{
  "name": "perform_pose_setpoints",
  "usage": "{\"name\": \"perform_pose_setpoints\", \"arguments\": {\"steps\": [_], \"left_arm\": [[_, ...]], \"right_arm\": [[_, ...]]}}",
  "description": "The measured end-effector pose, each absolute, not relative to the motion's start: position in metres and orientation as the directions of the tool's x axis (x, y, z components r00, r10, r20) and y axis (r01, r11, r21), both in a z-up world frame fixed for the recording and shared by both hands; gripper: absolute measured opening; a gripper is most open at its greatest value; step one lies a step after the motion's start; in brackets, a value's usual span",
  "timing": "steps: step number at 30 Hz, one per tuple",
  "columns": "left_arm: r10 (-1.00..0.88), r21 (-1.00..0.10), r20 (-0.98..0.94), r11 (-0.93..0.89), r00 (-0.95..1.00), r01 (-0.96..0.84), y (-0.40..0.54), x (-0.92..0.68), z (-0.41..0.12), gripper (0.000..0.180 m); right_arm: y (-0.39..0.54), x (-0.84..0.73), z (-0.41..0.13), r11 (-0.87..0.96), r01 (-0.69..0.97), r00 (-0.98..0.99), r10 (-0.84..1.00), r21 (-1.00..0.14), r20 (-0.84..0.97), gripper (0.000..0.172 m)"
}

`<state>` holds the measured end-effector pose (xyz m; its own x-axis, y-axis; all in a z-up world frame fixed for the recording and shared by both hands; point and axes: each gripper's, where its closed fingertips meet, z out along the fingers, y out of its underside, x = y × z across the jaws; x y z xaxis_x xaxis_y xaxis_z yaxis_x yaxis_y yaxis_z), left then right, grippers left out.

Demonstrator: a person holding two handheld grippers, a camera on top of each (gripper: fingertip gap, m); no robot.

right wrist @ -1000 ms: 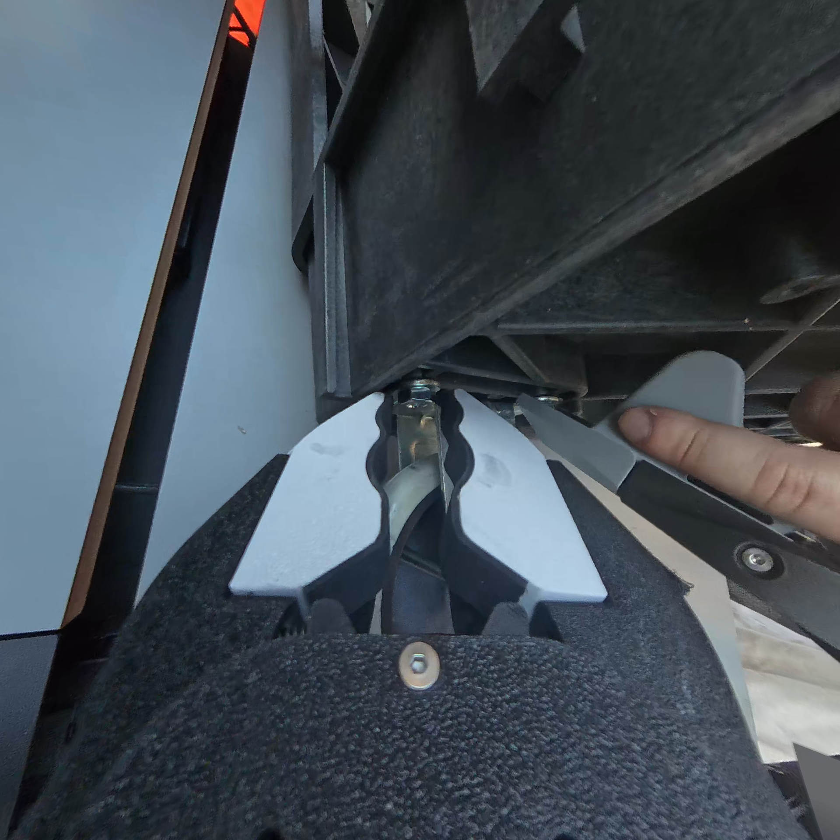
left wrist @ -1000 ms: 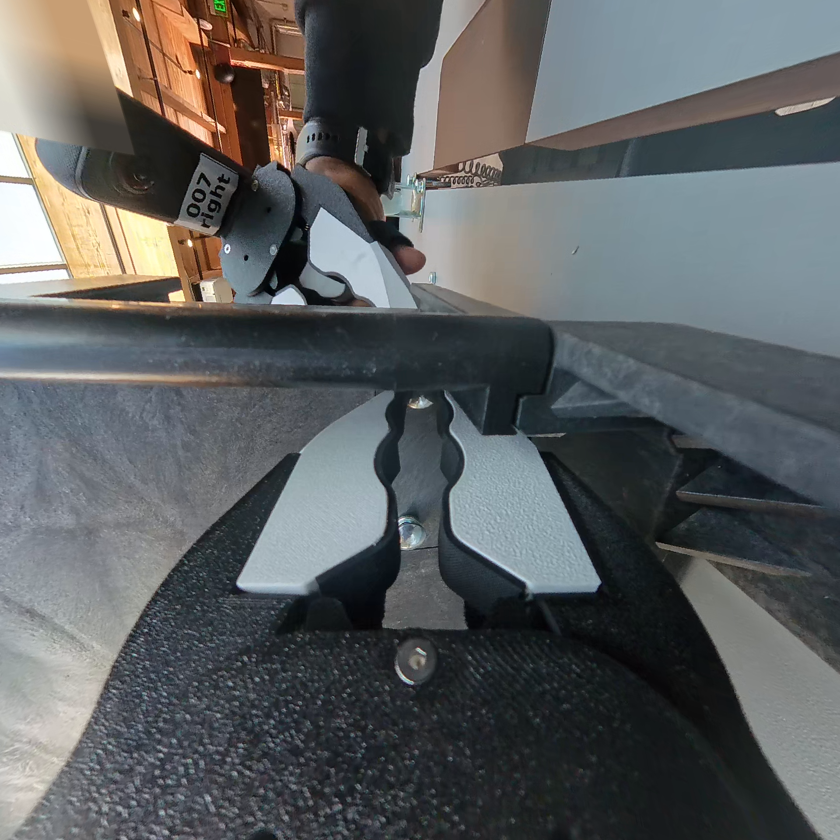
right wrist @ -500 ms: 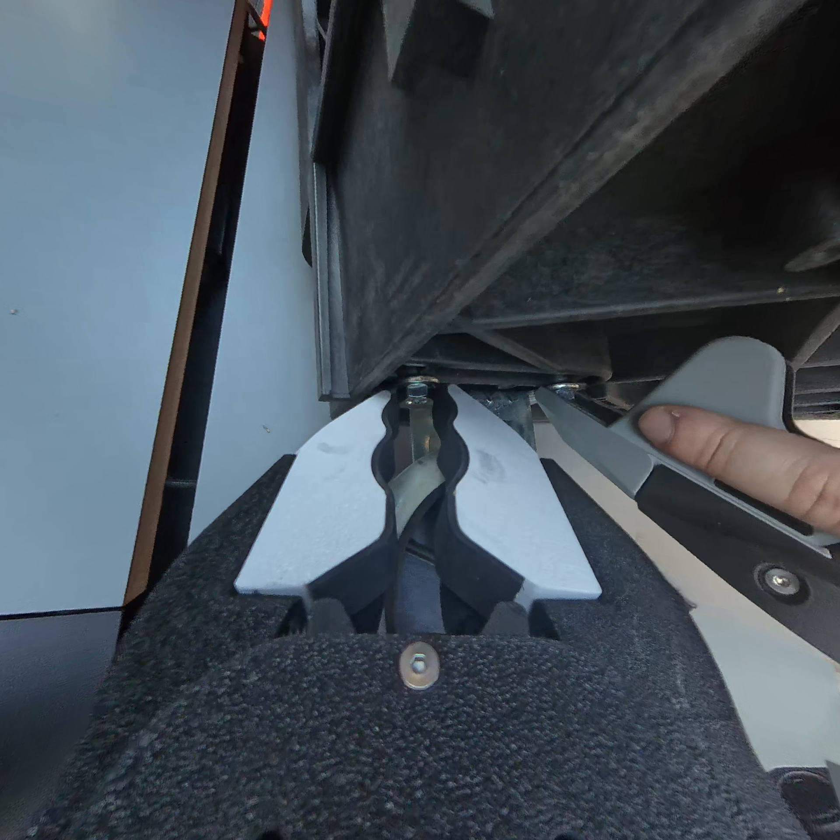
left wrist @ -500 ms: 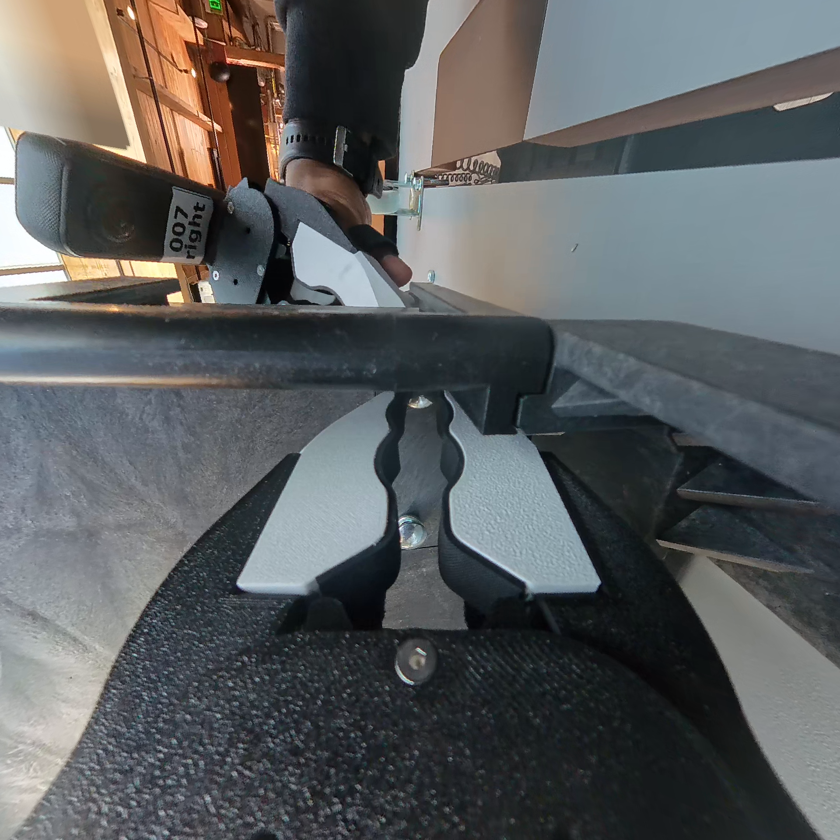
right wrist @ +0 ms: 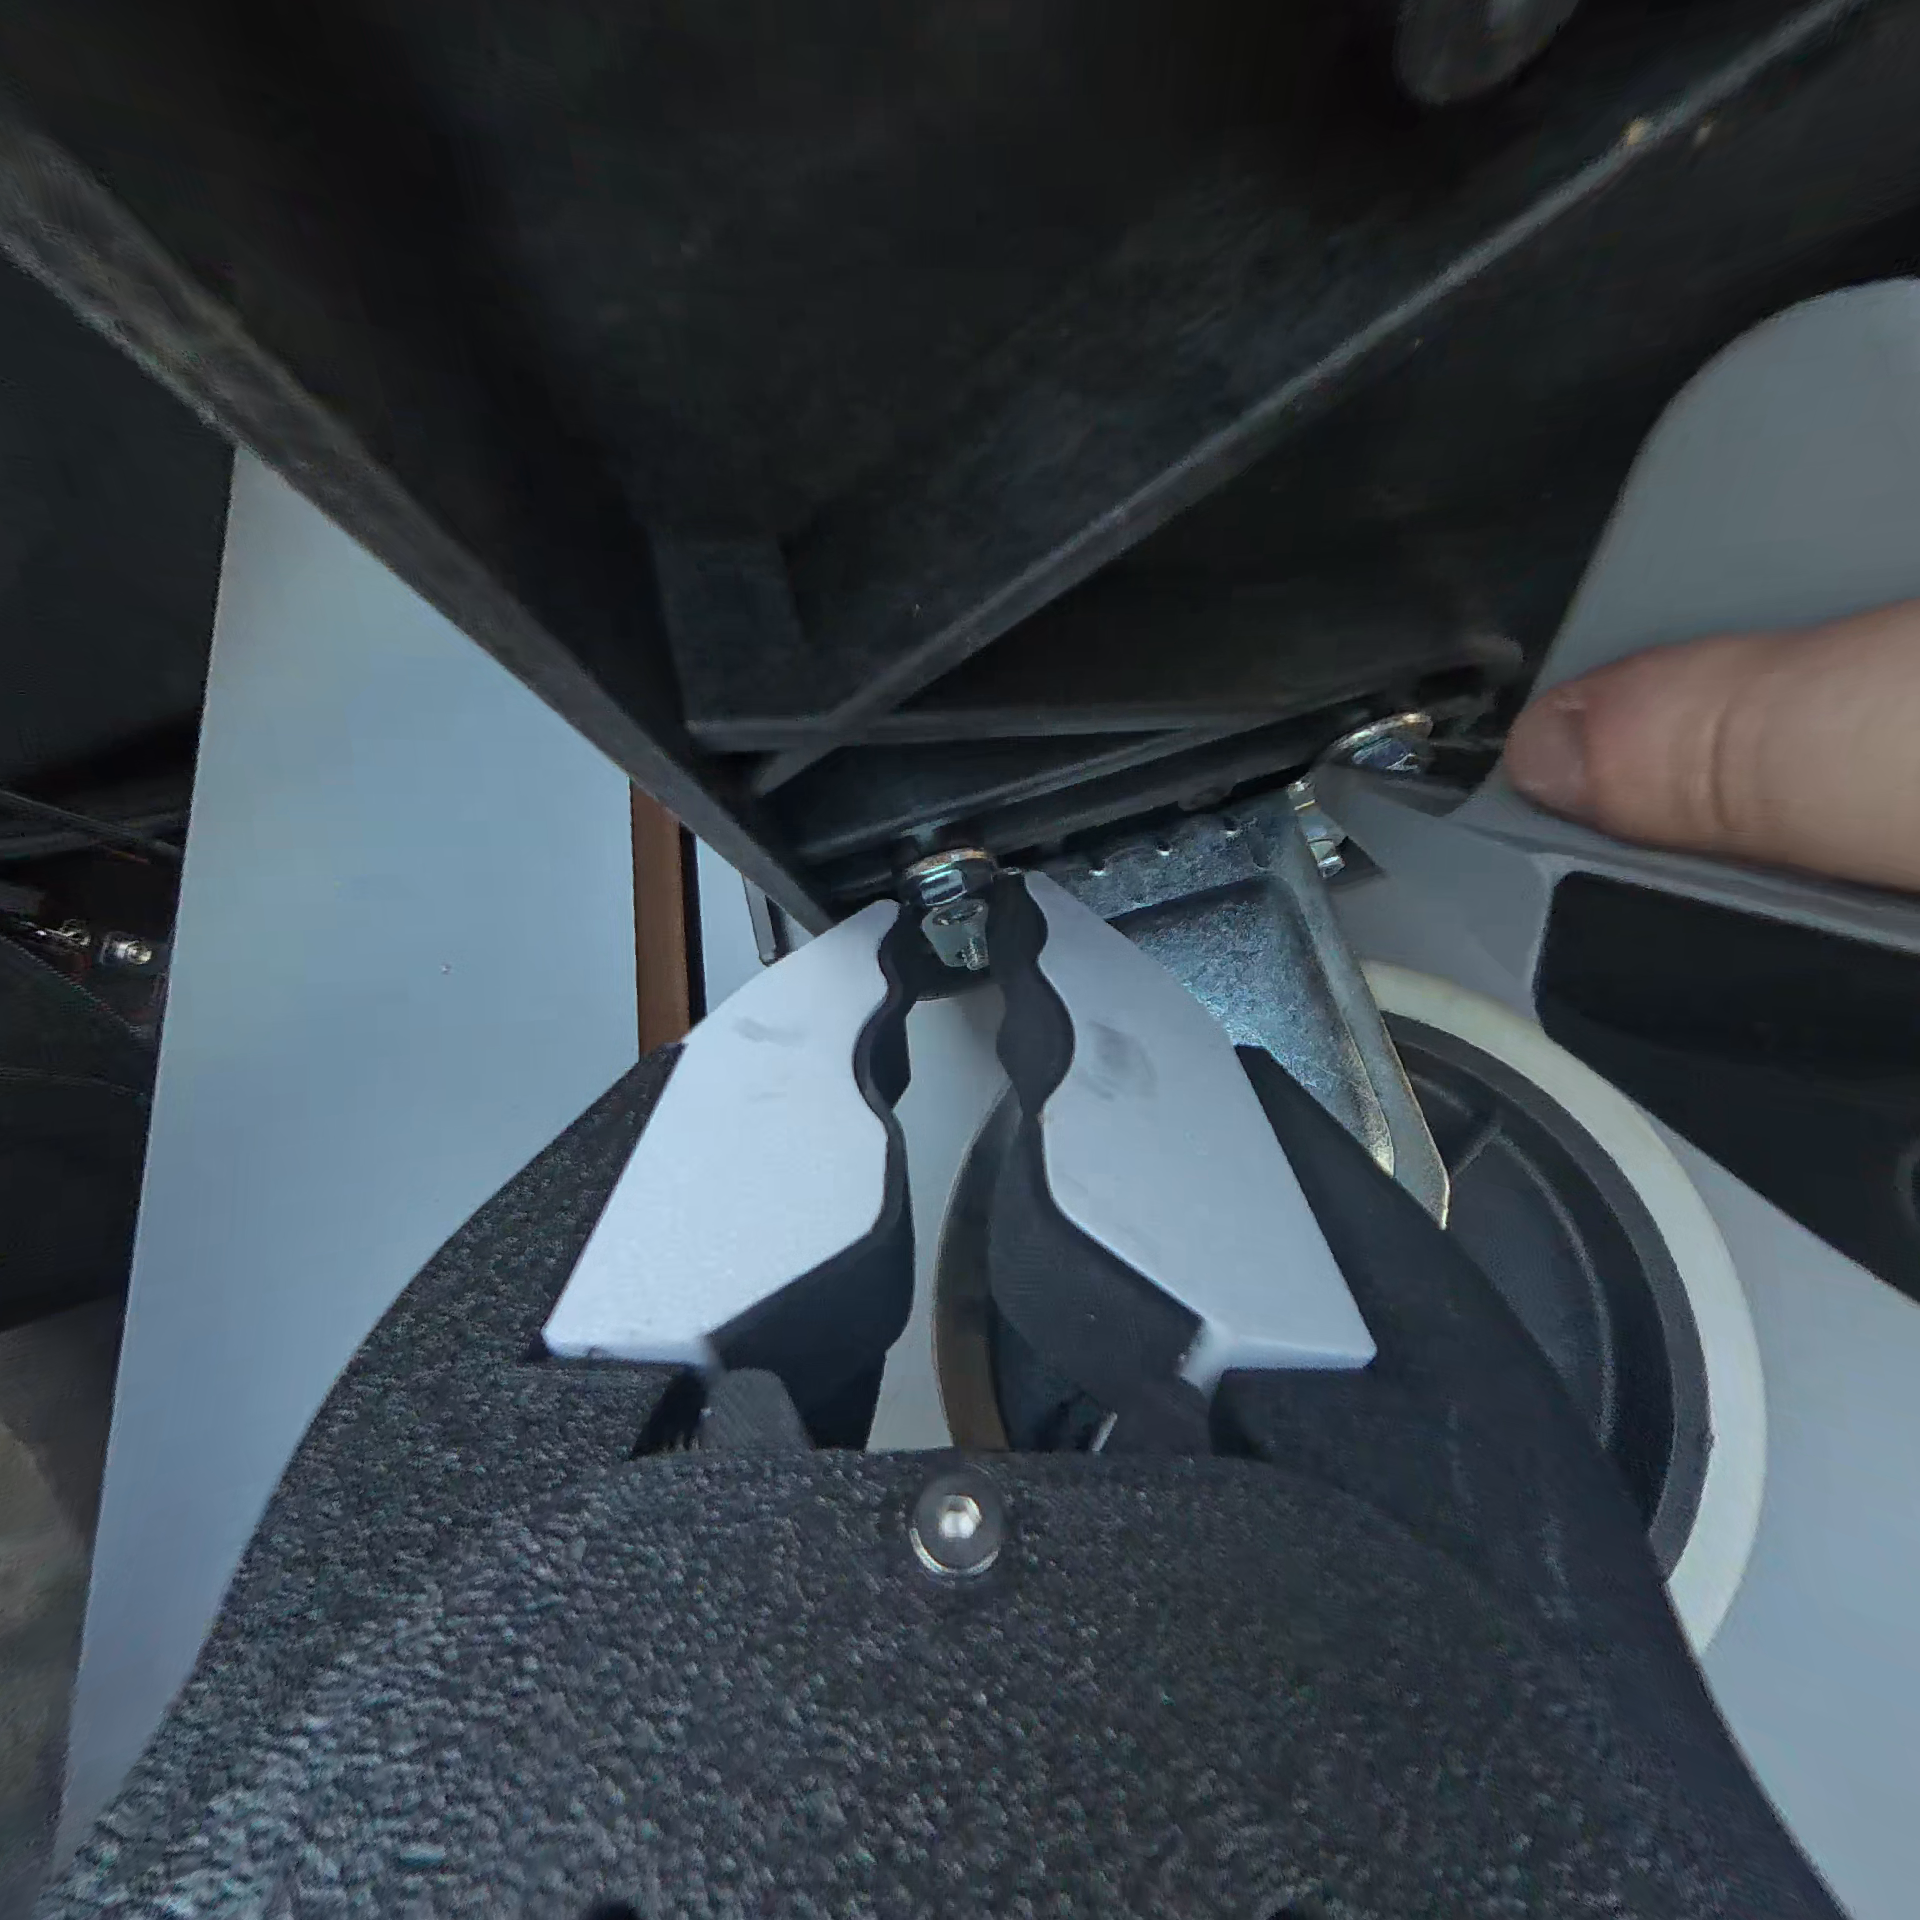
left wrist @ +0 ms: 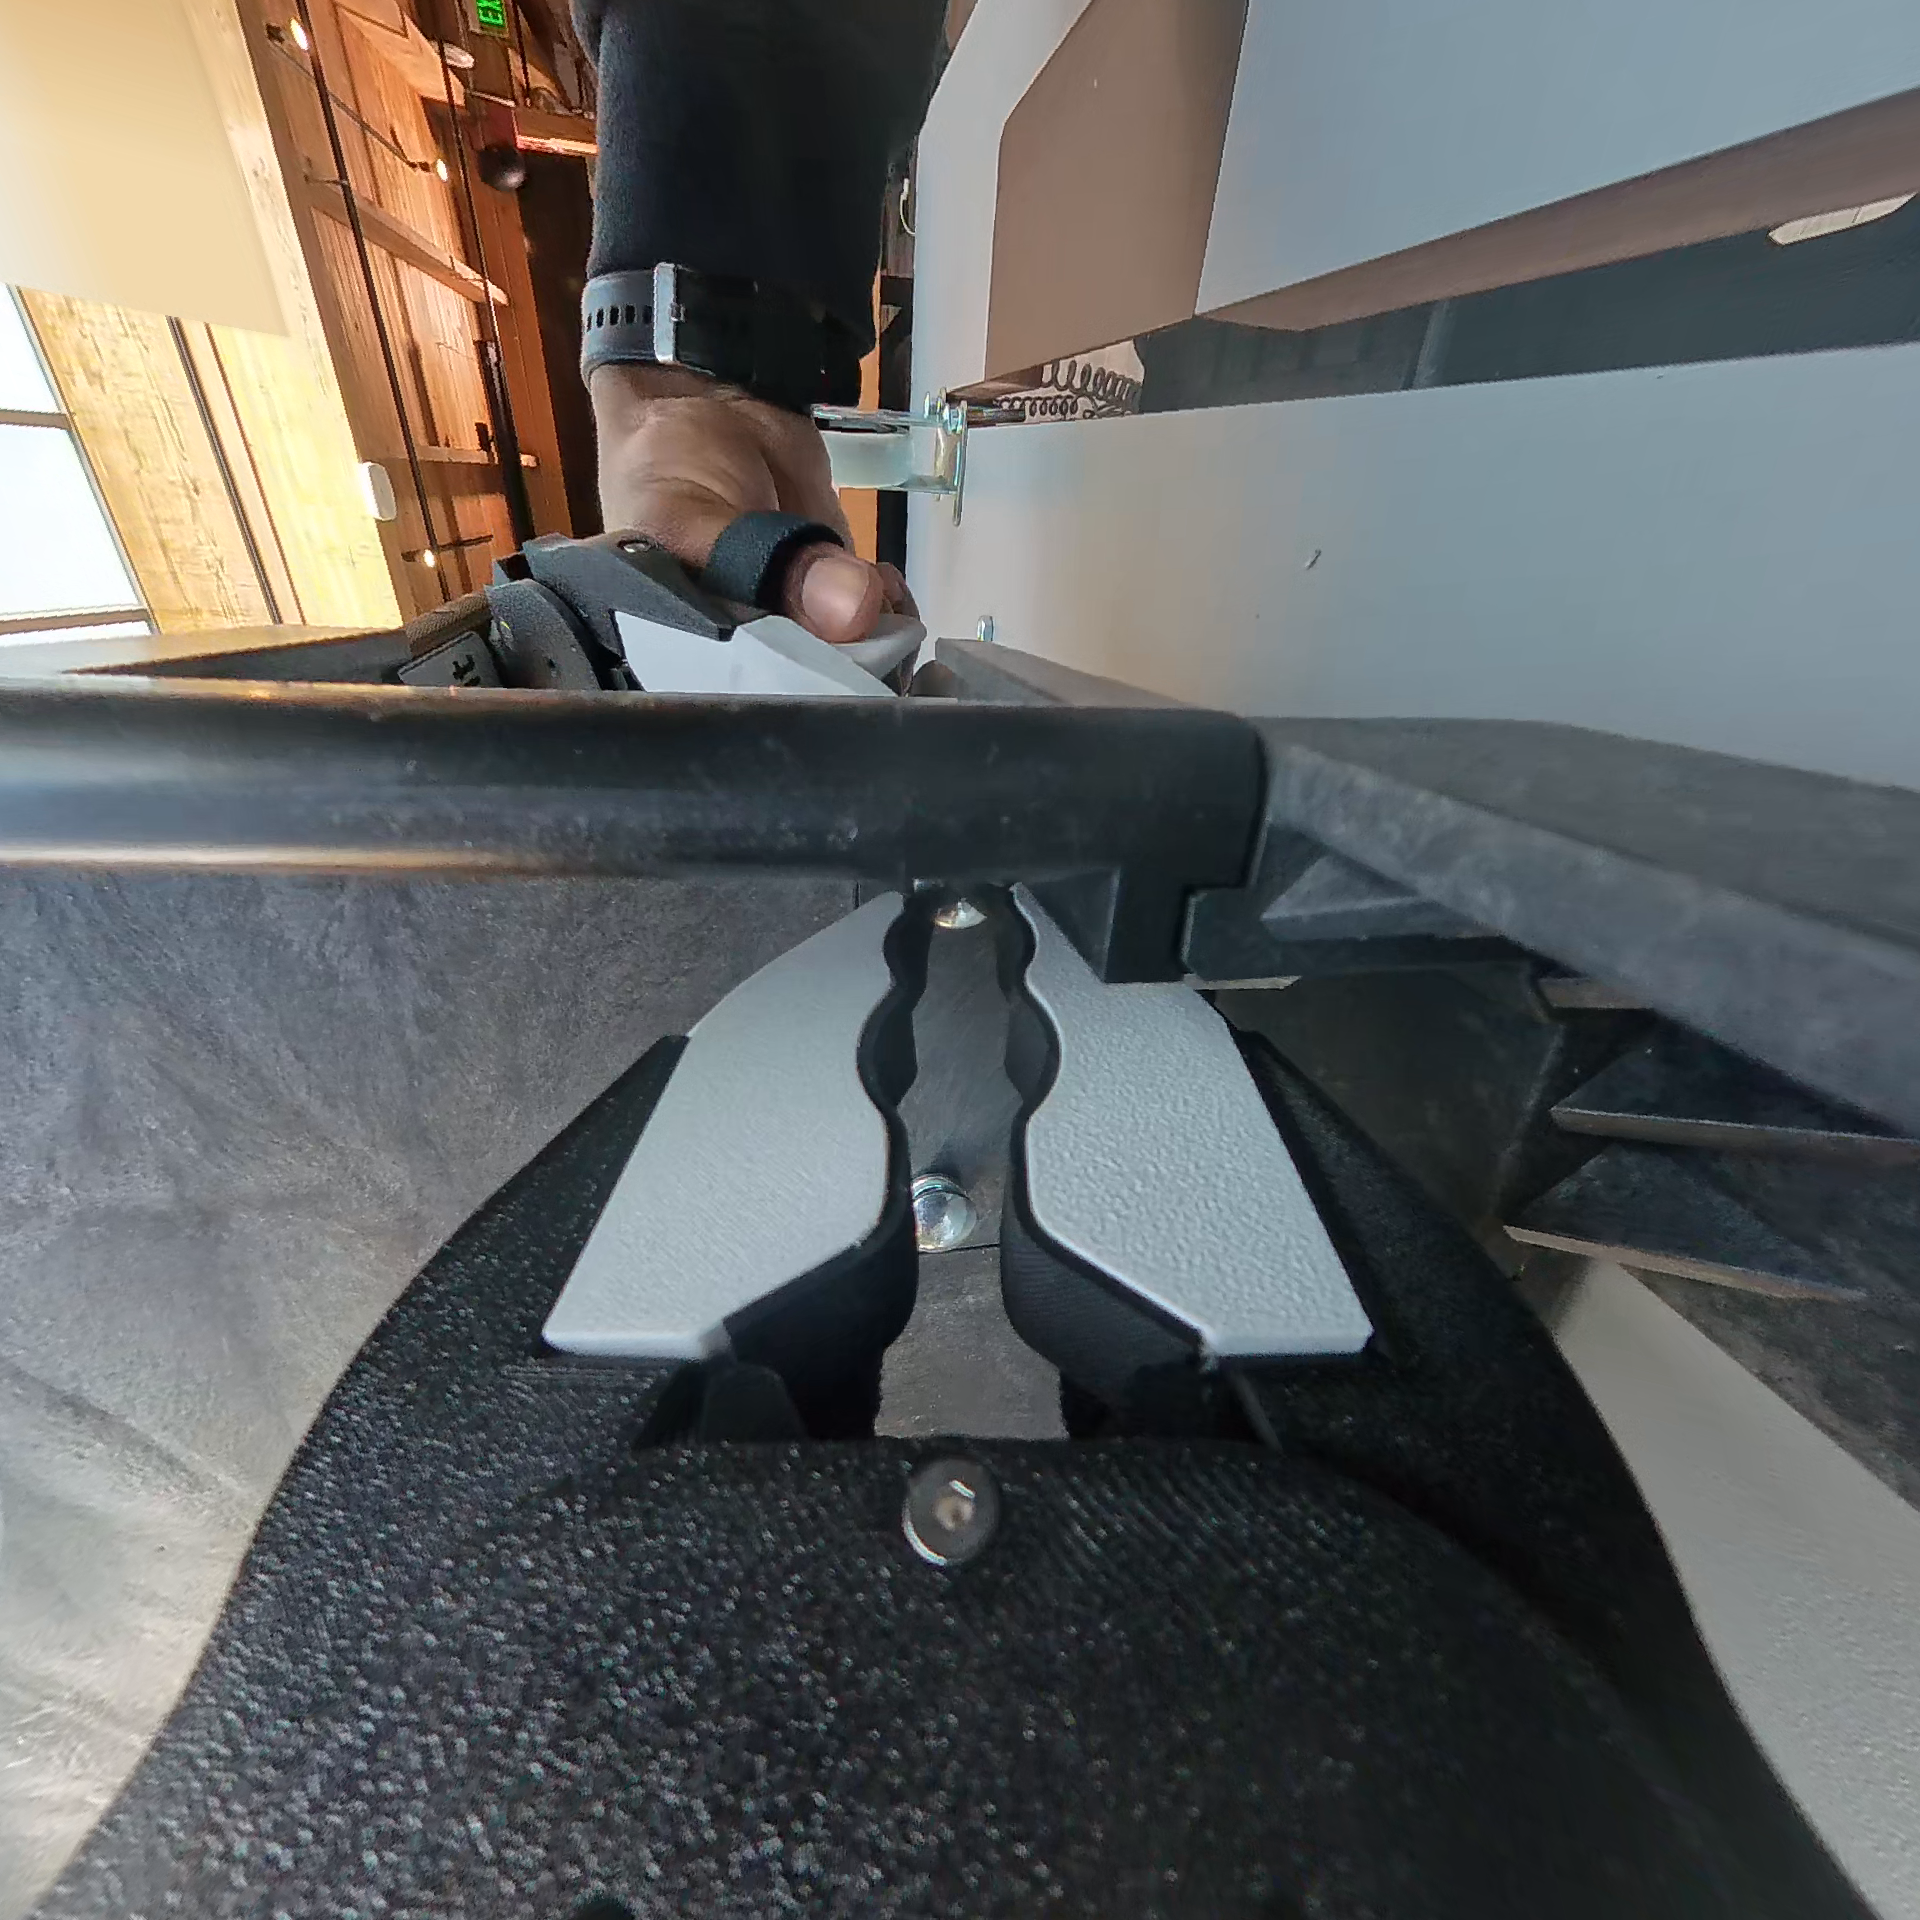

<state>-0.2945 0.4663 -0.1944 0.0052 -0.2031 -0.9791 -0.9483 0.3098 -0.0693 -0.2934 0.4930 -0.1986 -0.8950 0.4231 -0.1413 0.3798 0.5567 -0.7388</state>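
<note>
Claws: left claw (left wrist: 958, 914) clamped on bolt head (left wrist: 956, 914) under black cart (left wrist: 623, 790); right claw (right wrist: 958, 914) clamped on caster nut (right wrist: 951, 920).

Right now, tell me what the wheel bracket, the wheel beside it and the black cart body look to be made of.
Wheel bracket: zinc-plated steel by the look, bright with a mottled, crystalline sheen. Wheel: seemingly plastic or rubber, an off-white matte tread round a black hub. Black cart body: likely moulded plastic, a dull grainy surface with stiffening ribs.
</note>
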Motion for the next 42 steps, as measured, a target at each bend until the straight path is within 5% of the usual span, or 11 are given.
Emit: {"name": "perform_pose_setpoints", "arguments": {"steps": [14,16,19,22,28,42], "left_arm": [[-0.174,-0.122,-0.981,0.248,0.08,-0.961,0.459,-0.306,-0.188,0.017],[-0.183,-0.268,-0.955,0.197,0.233,-0.943,0.449,-0.32,-0.179,0.018],[-0.25,-0.715,-0.683,0.031,0.687,-0.699,0.445,-0.342,-0.179,0.019],[-0.265,-0.887,-0.434,-0.043,0.861,-0.46,0.454,-0.349,-0.189,0.02],[-0.25,-0.961,-0.265,-0.013,0.931,-0.277,0.472,-0.355,-0.184,0.017],[-0.254,-0.958,-0.24,-0.094,0.937,-0.271,0.477,-0.358,-0.194,0.016]], "right_arm": [[0.5,-0.293,-0.195,0.566,0.229,-0.846,0.519,-0.792,0.125,0.023],[0.5,-0.293,-0.196,0.564,0.214,-0.826,0.54,-0.798,0.16,0.023],[0.502,-0.295,-0.195,0.539,0.2,-0.791,0.582,-0.818,0.191,0.025],[0.502,-0.298,-0.194,0.526,0.163,-0.758,0.609,-0.835,0.235,0.024],[0.504,-0.299,-0.186,0.473,0.038,-0.659,0.674,-0.88,0.334,0.026],[0.508,-0.3,-0.176,0.384,-0.04,-0.599,0.73,-0.923,0.329,0.024]]}}
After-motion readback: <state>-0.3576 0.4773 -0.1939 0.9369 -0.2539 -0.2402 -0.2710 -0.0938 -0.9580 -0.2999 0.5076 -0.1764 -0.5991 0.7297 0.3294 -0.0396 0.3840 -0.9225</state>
